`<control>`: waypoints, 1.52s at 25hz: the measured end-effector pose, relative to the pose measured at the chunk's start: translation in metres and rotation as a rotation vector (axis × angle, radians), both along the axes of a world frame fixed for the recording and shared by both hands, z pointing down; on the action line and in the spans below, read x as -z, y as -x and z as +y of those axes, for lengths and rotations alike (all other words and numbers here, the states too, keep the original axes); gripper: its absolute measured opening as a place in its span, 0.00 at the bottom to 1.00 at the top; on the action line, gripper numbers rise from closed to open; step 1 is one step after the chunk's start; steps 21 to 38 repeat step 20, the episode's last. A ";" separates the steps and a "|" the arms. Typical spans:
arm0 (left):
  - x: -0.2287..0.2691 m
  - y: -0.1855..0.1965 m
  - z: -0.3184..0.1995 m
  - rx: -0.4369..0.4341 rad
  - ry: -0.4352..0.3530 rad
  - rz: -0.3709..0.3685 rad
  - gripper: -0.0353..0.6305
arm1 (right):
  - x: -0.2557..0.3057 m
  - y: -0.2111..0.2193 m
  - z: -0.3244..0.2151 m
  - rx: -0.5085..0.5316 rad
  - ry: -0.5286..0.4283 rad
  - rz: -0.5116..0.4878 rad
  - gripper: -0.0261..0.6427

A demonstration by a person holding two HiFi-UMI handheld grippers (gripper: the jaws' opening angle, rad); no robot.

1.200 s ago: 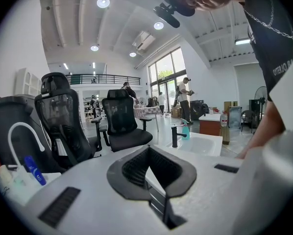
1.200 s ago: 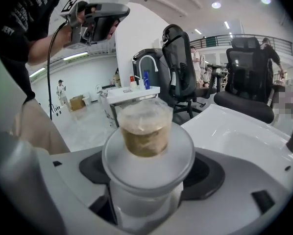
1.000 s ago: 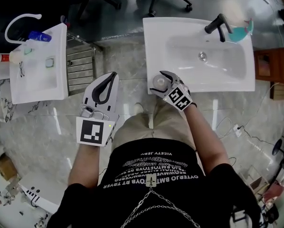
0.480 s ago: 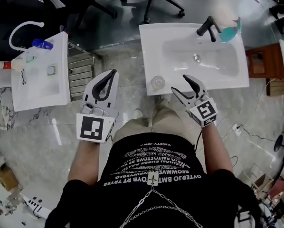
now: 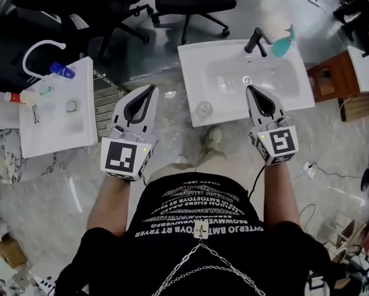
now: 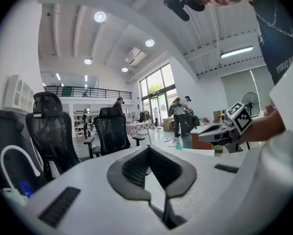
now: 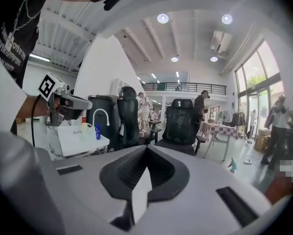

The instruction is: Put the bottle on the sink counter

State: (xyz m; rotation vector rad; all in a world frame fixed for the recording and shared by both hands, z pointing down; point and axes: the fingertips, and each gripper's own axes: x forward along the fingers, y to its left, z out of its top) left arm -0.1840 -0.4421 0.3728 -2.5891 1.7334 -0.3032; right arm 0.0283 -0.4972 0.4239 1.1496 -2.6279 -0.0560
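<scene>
White sink (image 5: 194, 73) with a black faucet (image 5: 256, 41). The person's black shirt (image 5: 200, 211) has white lettering, upside down and unreadable. The left gripper (image 5: 152, 89) is closed and empty. The right gripper (image 5: 248, 89) has just closed on nothing. A clear bottle (image 5: 204, 108) stands on the sink counter's front-left corner.
</scene>
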 end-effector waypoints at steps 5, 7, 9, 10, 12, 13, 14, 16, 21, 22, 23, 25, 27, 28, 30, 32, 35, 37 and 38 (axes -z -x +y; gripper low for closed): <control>0.018 0.005 0.017 -0.022 -0.041 0.032 0.06 | 0.025 -0.001 0.023 -0.047 -0.029 0.042 0.03; 0.018 0.007 0.024 -0.030 -0.042 0.044 0.06 | 0.032 -0.003 0.033 -0.057 -0.033 0.051 0.03; 0.017 0.006 0.030 -0.042 -0.040 0.055 0.06 | 0.038 -0.003 0.043 -0.063 -0.035 0.063 0.03; 0.017 0.006 0.033 -0.048 -0.040 0.059 0.06 | 0.041 -0.003 0.047 -0.066 -0.037 0.072 0.03; 0.016 0.003 0.035 -0.054 -0.041 0.068 0.06 | 0.044 -0.003 0.054 -0.066 -0.048 0.103 0.03; 0.016 0.001 0.036 -0.055 -0.041 0.074 0.06 | 0.044 -0.003 0.056 -0.064 -0.054 0.120 0.03; 0.016 -0.002 0.037 -0.054 -0.041 0.078 0.06 | 0.045 -0.003 0.057 -0.061 -0.058 0.130 0.03; 0.017 -0.008 0.040 -0.055 -0.043 0.075 0.06 | 0.046 -0.006 0.060 -0.055 -0.056 0.129 0.03; 0.019 -0.020 0.044 -0.053 -0.042 0.062 0.06 | 0.049 -0.008 0.067 -0.032 -0.055 0.121 0.03; 0.019 -0.020 0.044 -0.053 -0.042 0.062 0.06 | 0.049 -0.008 0.067 -0.032 -0.055 0.121 0.03; 0.019 -0.020 0.044 -0.053 -0.042 0.062 0.06 | 0.049 -0.008 0.067 -0.032 -0.055 0.121 0.03; 0.019 -0.020 0.044 -0.053 -0.042 0.062 0.06 | 0.049 -0.008 0.067 -0.032 -0.055 0.121 0.03; 0.019 -0.020 0.044 -0.053 -0.042 0.062 0.06 | 0.049 -0.008 0.067 -0.032 -0.055 0.121 0.03; 0.019 -0.020 0.044 -0.053 -0.042 0.062 0.06 | 0.049 -0.008 0.067 -0.032 -0.055 0.121 0.03; 0.019 -0.020 0.044 -0.053 -0.042 0.062 0.06 | 0.049 -0.008 0.067 -0.032 -0.055 0.121 0.03; 0.019 -0.020 0.044 -0.053 -0.042 0.062 0.06 | 0.049 -0.008 0.067 -0.032 -0.055 0.121 0.03; 0.019 -0.020 0.044 -0.053 -0.042 0.062 0.06 | 0.049 -0.008 0.067 -0.032 -0.055 0.121 0.03; 0.019 -0.020 0.044 -0.053 -0.042 0.062 0.06 | 0.049 -0.008 0.067 -0.032 -0.055 0.121 0.03; 0.019 -0.020 0.044 -0.053 -0.042 0.062 0.06 | 0.049 -0.008 0.067 -0.032 -0.055 0.121 0.03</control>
